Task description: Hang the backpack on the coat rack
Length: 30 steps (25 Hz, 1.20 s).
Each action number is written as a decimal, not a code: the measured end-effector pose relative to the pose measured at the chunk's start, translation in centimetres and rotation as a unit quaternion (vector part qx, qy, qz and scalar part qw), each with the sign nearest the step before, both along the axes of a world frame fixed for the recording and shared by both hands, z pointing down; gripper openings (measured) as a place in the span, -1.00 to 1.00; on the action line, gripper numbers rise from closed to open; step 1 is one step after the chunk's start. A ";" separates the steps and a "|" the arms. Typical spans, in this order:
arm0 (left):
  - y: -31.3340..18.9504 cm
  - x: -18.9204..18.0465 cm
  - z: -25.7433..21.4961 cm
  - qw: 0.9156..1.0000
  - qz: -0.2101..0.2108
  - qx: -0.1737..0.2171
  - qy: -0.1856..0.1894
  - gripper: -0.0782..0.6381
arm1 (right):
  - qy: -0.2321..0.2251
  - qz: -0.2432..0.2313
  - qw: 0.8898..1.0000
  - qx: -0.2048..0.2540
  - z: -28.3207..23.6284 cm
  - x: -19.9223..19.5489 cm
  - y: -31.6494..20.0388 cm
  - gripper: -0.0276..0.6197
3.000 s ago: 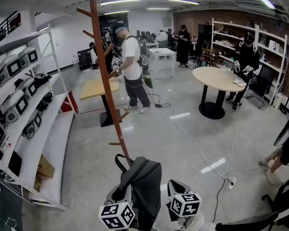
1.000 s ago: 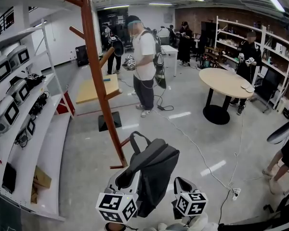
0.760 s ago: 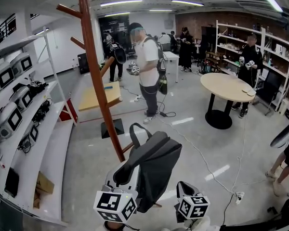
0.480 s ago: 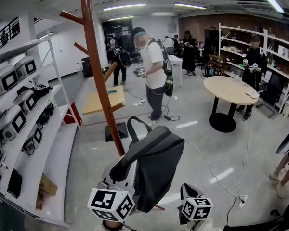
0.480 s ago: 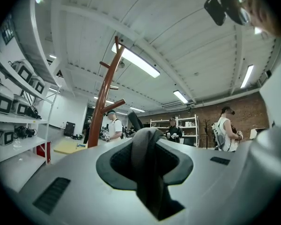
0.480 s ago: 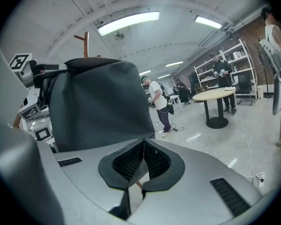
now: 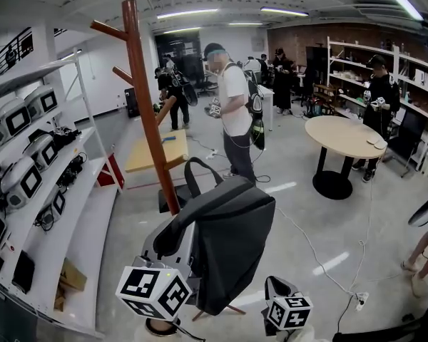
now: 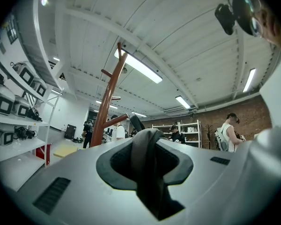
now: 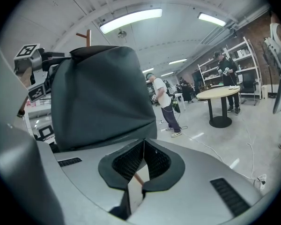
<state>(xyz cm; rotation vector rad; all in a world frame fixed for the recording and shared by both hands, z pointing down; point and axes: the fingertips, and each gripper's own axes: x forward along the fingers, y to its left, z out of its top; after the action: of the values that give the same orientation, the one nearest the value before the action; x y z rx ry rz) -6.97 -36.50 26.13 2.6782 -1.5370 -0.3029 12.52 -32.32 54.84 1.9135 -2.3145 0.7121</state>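
Each of the two grippers carries one cube of black-and-white square markers. The left gripper [image 8: 147, 144] has its jaws clamped on a dark strap of the grey backpack [image 7: 225, 248], which hangs in the air just in front of the brown wooden coat rack [image 7: 146, 105], on none of its pegs. Its top loop [image 7: 192, 180] stands up beside the pole. Three pegs show above it. The right gripper [image 9: 143, 149] sits lower, beside the bag, jaws closed on nothing. The room is a workshop with a glossy grey floor [image 7: 128, 219], white shelving [image 7: 28, 177], a brick wall [image 7: 299, 38], one round desk [image 7: 339, 134] and one yellow-topped desk [image 7: 153, 152].
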 end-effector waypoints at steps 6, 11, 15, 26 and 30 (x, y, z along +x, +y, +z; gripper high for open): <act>-1.0 -0.9 -1.4 1.000 -0.015 0.011 0.018 -0.55 | -0.002 -0.023 1.000 -0.010 0.9 -1.4 0.2 -0.87; -1.8 -2.0 -1.5 0.999 -0.023 0.005 0.034 -0.55 | -0.001 -0.019 1.000 -0.012 1.2 -1.0 0.0 -0.87; -2.3 -2.2 -1.2 0.999 -0.025 0.001 0.037 -0.55 | 0.001 -0.015 1.000 -0.014 1.4 -0.6 -0.2 -0.87; -4.0 -3.8 0.3 0.997 -0.037 -0.018 0.058 -0.55 | 0.002 0.001 1.000 -0.025 1.9 0.5 -0.1 -0.87; -4.3 -4.3 0.6 0.997 -0.038 -0.019 0.063 -0.55 | 0.004 -0.003 1.000 -0.026 2.0 -0.1 -0.4 -0.87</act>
<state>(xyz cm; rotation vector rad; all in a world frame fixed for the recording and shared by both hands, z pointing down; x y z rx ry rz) -11.28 -40.77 26.70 2.5227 -1.5927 -0.4317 12.44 -32.76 56.82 1.8845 -2.2728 0.7535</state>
